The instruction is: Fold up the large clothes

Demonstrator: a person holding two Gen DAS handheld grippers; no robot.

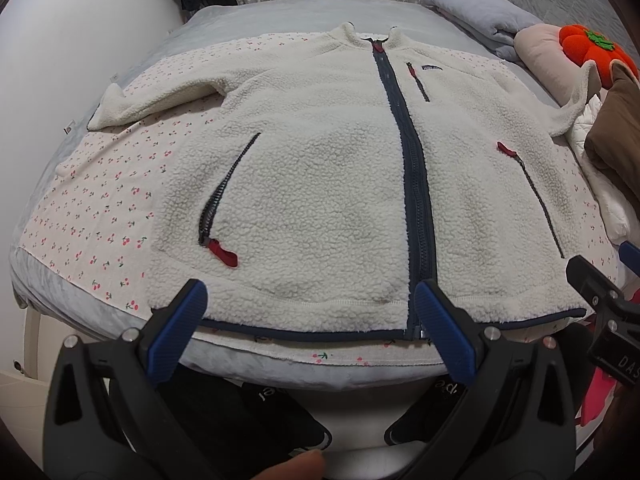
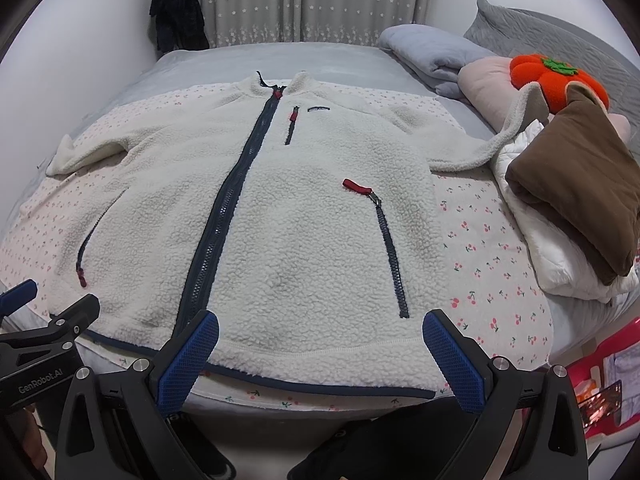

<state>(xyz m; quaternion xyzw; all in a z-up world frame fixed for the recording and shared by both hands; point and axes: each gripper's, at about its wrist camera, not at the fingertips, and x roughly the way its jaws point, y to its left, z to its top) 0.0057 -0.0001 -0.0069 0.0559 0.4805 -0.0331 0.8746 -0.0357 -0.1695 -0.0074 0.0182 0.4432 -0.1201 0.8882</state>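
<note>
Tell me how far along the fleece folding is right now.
Done: the fleece jacket lies flat, front up and zipped, on the cherry-print sheet; folded clothes are stacked at the right. In hand: nothing; the left gripper and right gripper hover open at the hem. Left: both sleeves are spread out, and no fold is made.

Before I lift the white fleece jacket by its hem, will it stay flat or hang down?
The jacket probably hangs limp: its sleeve already drapes over the folded pile. The thick fluffy pile suggests bulk without much weight. The fuzzy surface likely grips well in each open tool.
</note>
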